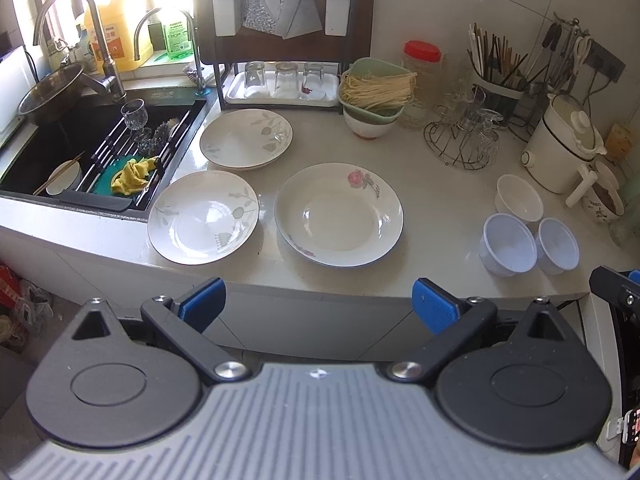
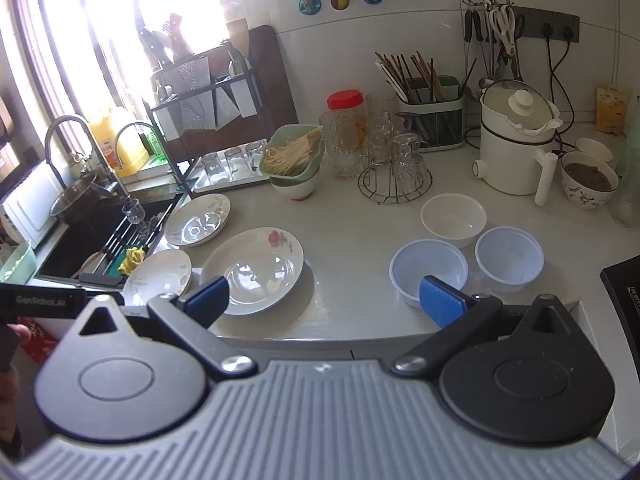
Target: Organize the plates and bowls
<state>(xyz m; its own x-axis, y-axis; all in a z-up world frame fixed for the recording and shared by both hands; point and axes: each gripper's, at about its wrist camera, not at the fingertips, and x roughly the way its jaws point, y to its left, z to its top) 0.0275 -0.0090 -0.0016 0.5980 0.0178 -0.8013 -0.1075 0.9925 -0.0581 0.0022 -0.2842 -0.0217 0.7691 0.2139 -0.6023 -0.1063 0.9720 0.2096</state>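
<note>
Both the left hand-held gripper (image 1: 318, 306) and right hand-held gripper (image 2: 324, 300) hang empty, fingers apart, short of the surface (image 1: 440, 200). Three plates (image 1: 339, 214) lie left, three bowls (image 2: 429, 270) right; pinch rims squarely, stacking like with like.

At the left edge of the right wrist view, the black body of the left gripper (image 2: 40, 300) carries the pale lettering "GenRobot.AI". The labels on the yellow jug (image 1: 116, 36) and the green bottle (image 1: 178, 34) far by the window are too blurred to read.
</note>
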